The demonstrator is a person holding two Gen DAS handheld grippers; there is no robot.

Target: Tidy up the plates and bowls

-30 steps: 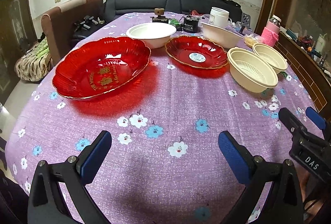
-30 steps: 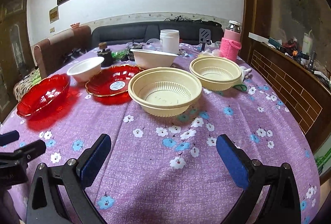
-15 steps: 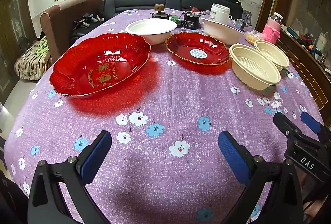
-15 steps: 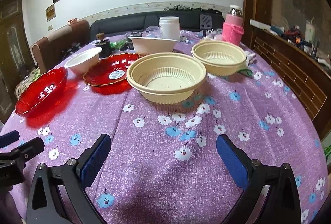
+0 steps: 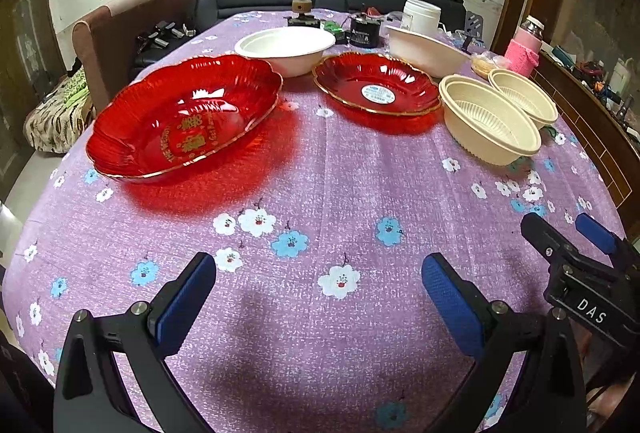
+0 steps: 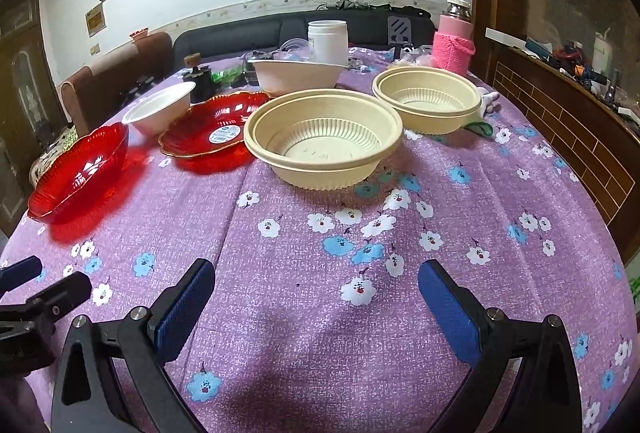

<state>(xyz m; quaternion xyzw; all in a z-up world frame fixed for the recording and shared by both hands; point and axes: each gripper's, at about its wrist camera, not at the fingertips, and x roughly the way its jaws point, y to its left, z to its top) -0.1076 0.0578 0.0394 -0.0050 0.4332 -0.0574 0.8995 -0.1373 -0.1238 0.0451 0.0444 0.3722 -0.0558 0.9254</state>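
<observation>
On the desk (image 5: 320,193): large red plate (image 5: 184,117), small red plate (image 5: 376,83), two beige bowls (image 6: 324,137) side by side.
Left gripper (image 5: 318,293): fingers apart, empty.
Right gripper (image 6: 316,293): fingers apart, empty.

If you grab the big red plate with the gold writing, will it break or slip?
The big red plate looks like glossy clear plastic, so it is probably light and unlikely to shatter. Its shiny wavy rim may be slippery between the fingers. Being wide and shallow, it could tilt if pinched at one edge.
</observation>
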